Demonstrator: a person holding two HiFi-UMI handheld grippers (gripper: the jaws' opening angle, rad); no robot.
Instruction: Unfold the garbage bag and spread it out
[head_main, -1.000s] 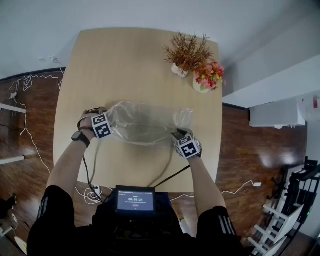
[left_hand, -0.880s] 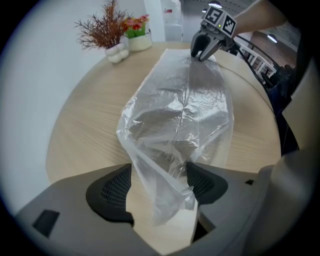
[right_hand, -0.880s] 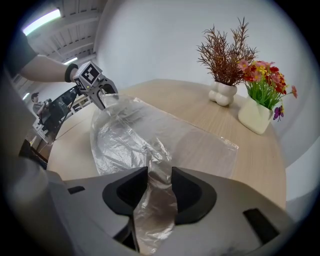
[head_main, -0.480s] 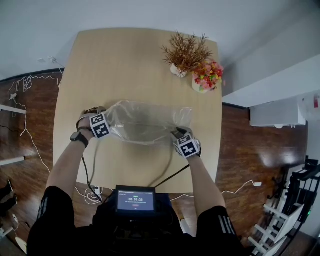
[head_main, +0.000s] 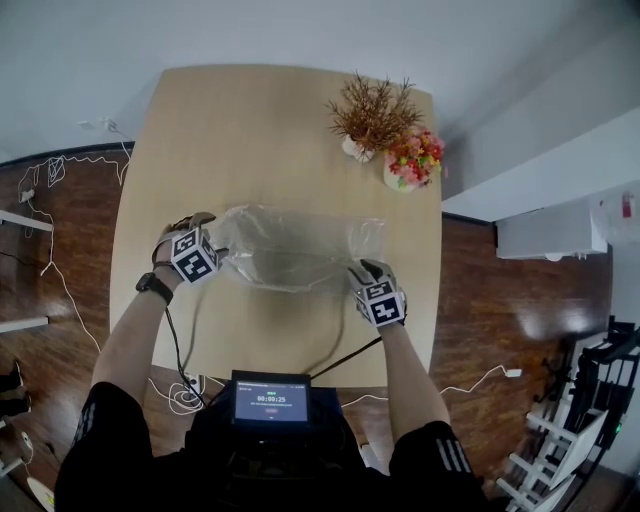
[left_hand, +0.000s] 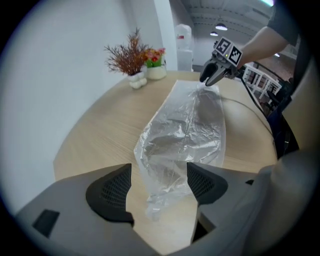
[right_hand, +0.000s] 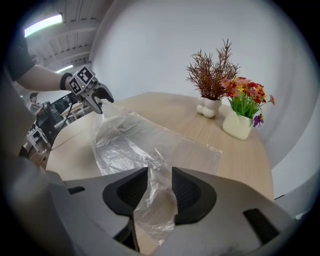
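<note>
The clear garbage bag (head_main: 295, 245) lies crumpled and puffy across the near half of the wooden table (head_main: 240, 130). My left gripper (head_main: 205, 225) hovers at the bag's left end. In the left gripper view its jaws (left_hand: 159, 167) stand wide apart, with the bag's tail (left_hand: 165, 190) loose between them and touching neither pad. My right gripper (head_main: 362, 270) is at the bag's right near corner. In the right gripper view (right_hand: 160, 172) a bunched strip of film (right_hand: 157, 200) is pinched between the pads and rises off the table.
At the far right of the table stand a white vase of dry twigs (head_main: 372, 110) and a pot of coloured flowers (head_main: 410, 160). A cable (head_main: 335, 335) runs over the near table edge. Dark wooden floor with cords surrounds the table.
My left gripper has lifted and drawn slightly left, away from the bag's end. The right gripper has risen a little with its corner. The bag lies much as before.
</note>
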